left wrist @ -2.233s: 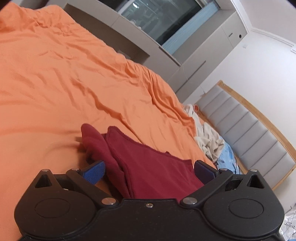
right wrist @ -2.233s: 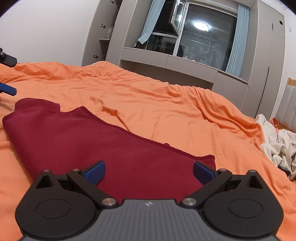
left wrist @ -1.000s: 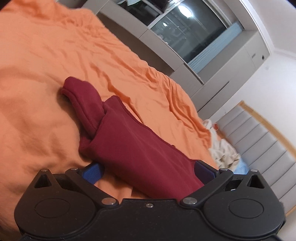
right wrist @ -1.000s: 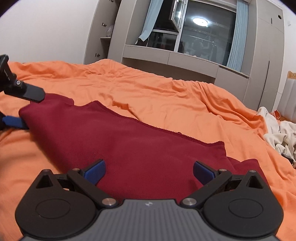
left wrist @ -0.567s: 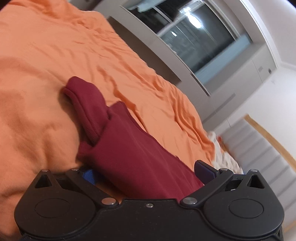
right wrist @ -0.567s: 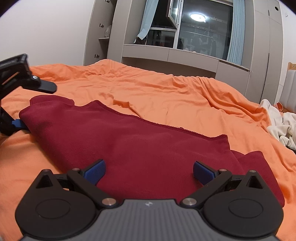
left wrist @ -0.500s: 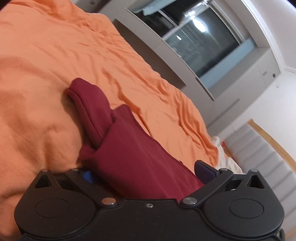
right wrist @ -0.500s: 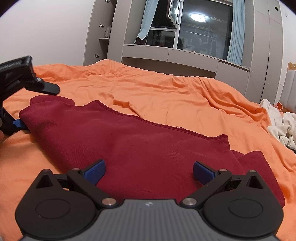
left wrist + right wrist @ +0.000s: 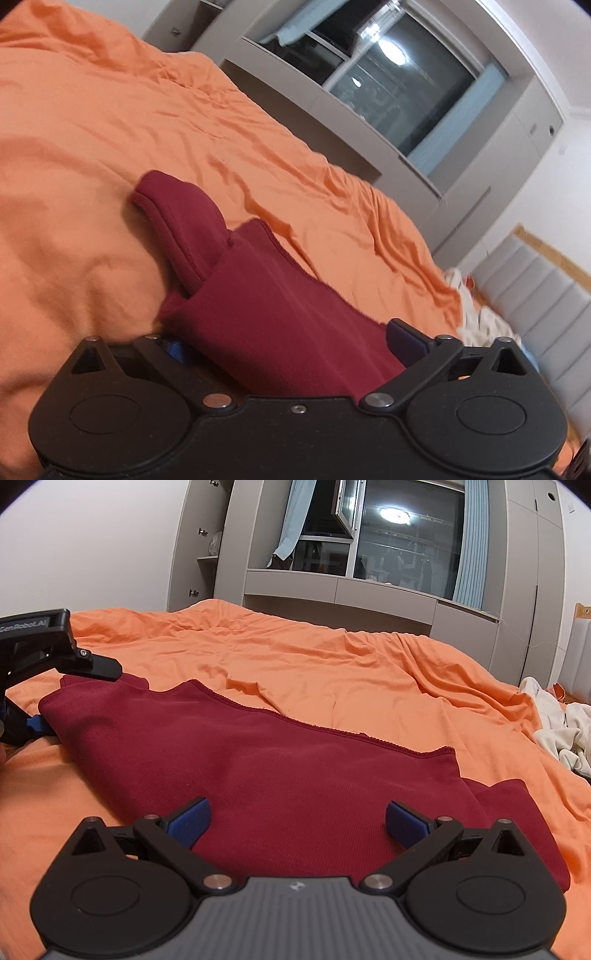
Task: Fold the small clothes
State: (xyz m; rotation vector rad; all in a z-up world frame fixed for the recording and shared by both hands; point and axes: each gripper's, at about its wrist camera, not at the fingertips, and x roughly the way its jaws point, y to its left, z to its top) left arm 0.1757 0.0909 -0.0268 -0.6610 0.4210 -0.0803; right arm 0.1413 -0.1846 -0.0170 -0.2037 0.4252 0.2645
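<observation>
Room: bedroom at night, with a dark window [image 9: 406, 542] reflecting a ceiling lamp in the upper centre of the right wrist view, pale blue curtains [image 9: 471, 542] beside it and grey cabinets [image 9: 517, 572] around it.
Surface: an orange bedsheet [image 9: 332, 664], wrinkled, filled the middle of both views.
Garment: a dark red garment [image 9: 258, 768] lay flat on the sheet, running in the right wrist view from the left edge to the lower right; its far edge showed a stitched hem.
Garment end: in the left wrist view a ribbed sleeve or cuff [image 9: 177, 221] stuck out toward the upper left, past the folded body of the cloth.
Left gripper [image 9: 288, 341]: its jaws were wide but closing, with the garment's end lying between them; the blue pad [image 9: 404, 341] at lower right stood just beside the cloth, the other pad was mostly hidden under it, and no pinch was visible. In the right wrist view it appeared at the left edge, over the garment's far end.
Right gripper [image 9: 297, 821]: spread wide at the bottom of its own view, both blue pads [image 9: 192, 821] apart over the near part of the garment, gripping nothing.
Other cloth: a pale heap of clothes [image 9: 561, 727] lay at the right edge, well apart from the red garment.
Headboard: a grey padded panel [image 9: 535, 295] with a wooden edge stood at the right of the left wrist view.
</observation>
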